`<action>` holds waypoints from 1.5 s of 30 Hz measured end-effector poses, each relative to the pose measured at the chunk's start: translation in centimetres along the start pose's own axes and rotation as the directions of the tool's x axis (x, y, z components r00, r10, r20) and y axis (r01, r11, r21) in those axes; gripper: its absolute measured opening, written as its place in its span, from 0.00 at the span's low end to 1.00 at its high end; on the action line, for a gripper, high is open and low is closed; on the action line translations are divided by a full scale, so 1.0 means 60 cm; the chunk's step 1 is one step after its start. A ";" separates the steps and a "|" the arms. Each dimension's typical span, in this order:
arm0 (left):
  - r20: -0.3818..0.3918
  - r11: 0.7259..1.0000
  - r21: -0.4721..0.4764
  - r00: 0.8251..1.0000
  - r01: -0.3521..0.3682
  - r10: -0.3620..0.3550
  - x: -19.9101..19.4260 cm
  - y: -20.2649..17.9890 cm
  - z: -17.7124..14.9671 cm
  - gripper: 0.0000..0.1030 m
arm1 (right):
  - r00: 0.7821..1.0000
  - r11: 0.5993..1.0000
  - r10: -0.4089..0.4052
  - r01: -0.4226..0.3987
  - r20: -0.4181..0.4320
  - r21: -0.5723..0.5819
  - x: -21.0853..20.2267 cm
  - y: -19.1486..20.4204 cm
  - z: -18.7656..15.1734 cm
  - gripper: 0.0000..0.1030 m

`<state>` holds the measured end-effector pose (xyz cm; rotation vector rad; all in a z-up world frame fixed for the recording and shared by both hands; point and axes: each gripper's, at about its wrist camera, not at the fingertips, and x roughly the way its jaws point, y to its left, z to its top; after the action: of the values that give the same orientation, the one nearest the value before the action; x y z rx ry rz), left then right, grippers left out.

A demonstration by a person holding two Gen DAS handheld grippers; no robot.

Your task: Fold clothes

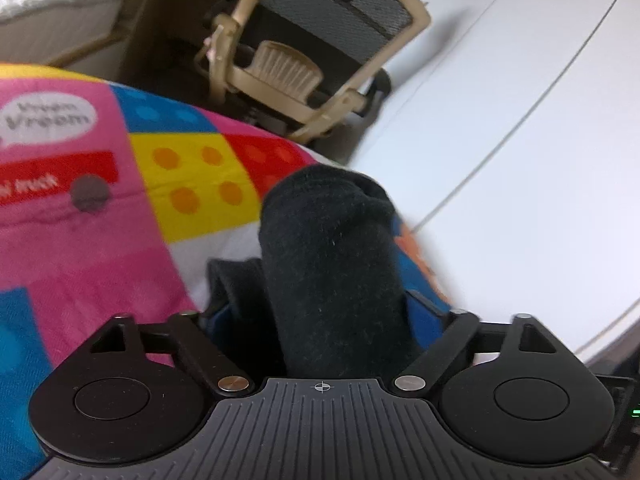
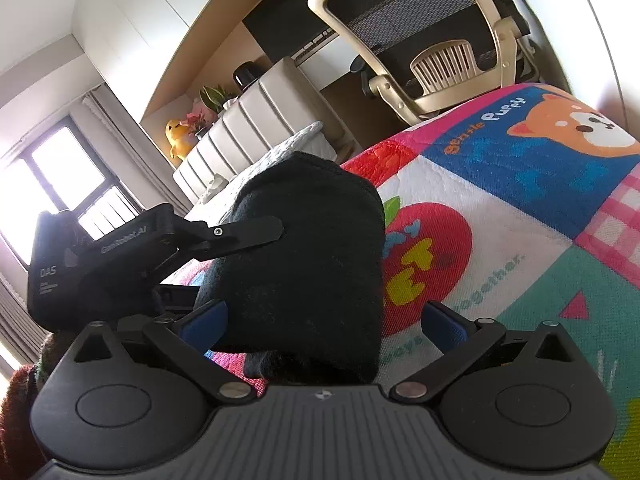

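L gripper (image 1: 320, 300) had its jaws wide apart, w/ a black sock (image 1: 332, 264) lying lengthwise between them; neither blue pad visibly pressed the fabric, tho the right-hand pad was mostly hidden behind it. The sock ran from the gripper body out to its rounded end, resting on a bright quilt (image 1: 100, 220) w/ pink, yellow & red blocks.

R gripper (image 2: 320, 320) also stood w/ jaws spread. The sock (image 2: 304, 264) sat between its blue pads (image 2: 206, 320); left pad was at the fabric's edge, contact unclear, while the right pad stood off w/ a gap. In the R wrist view the L gripper (image 2: 240, 236) came in from the left, one black finger lying against the sock's upper part. Below & around it the quilt (image 2: 500, 240) showed an apple print, a puppy patch & a pink check.

Past the quilt's edge: a beige office chair (image 2: 432, 52) w/ mesh back, a padded headboard (image 2: 248, 120), a yellow plush toy (image 2: 178, 136) beside potted plants, & a window (image 2: 52, 176) at far left. White floor (image 1: 520, 120) lay to the right in the L wrist view.
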<state>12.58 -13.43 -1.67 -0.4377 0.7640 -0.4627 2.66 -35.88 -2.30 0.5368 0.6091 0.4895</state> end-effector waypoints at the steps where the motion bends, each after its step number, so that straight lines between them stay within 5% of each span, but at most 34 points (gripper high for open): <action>1: 0.007 1.000 0.005 1.000 -0.016 0.016 -0.003 0.003 0.000 0.92 | 1.000 1.000 -0.001 0.001 -0.002 0.000 0.000 0.000 0.000 1.00; 13: 0.072 0.991 0.039 0.990 -0.128 0.125 -0.049 0.042 -0.008 0.99 | 0.999 0.999 0.006 -0.008 -0.032 -0.047 0.000 0.008 0.006 1.00; 19: 0.107 0.996 0.013 0.991 -0.083 0.081 -0.049 0.064 -0.020 1.00 | 0.996 0.988 -0.002 0.016 0.086 -0.157 -0.049 0.029 0.032 1.00; 24: 0.146 0.999 -0.025 0.989 -0.032 0.036 -0.051 0.082 -0.034 1.00 | 0.976 0.912 -0.204 0.218 0.076 -0.348 -0.035 0.073 0.046 1.00; 32: 0.155 0.997 0.021 0.986 -0.071 0.067 -0.064 0.077 -0.038 1.00 | 0.964 0.887 -0.257 0.266 0.075 -0.377 0.034 0.109 0.078 1.00; 37: 0.175 0.994 0.042 0.980 -0.101 0.092 -0.070 0.071 -0.042 1.00 | 0.955 0.819 -0.275 0.293 0.110 -0.494 0.094 0.151 0.102 1.00; 40: 0.179 0.993 0.047 0.979 -0.106 0.096 -0.072 0.070 -0.043 1.00 | 0.942 0.775 -0.329 0.307 0.061 -0.553 0.149 0.160 0.110 1.00; 45: 0.180 0.995 -0.043 0.979 -0.092 0.098 -0.074 0.095 -0.039 1.00 | 0.953 0.876 -0.297 0.246 -0.061 -0.416 0.183 0.115 0.125 1.00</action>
<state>9.39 -6.89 -3.77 -0.4670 0.6133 -0.3155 13.48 -26.84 2.62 0.0221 0.6676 0.3672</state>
